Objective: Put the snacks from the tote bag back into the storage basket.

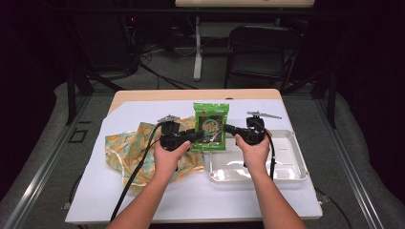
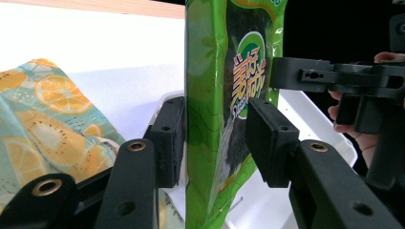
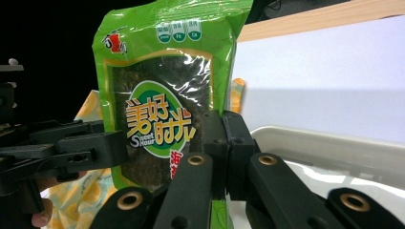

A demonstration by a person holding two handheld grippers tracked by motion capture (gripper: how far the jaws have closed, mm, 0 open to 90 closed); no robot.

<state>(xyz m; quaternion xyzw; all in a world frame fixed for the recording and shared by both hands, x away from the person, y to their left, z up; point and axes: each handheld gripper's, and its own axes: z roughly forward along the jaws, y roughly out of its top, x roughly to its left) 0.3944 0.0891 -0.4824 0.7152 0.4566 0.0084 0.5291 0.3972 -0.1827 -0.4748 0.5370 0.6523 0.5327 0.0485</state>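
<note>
Your right tongs point(image 3: 224, 143) clamp the green snack packet point(image 3: 167, 90) upright by its edge. Your left tongs point(image 2: 215, 138) stand parted around it, pads clear of it.

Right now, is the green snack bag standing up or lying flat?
Standing up. The green snack bag is upright above the table, logo facing the person, its edge pinched by the right gripper.

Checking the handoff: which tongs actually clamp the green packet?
The right tongs: jaws pressed shut on the green packet edge. The left tongs straddle it with gaps beside both pads.
</note>
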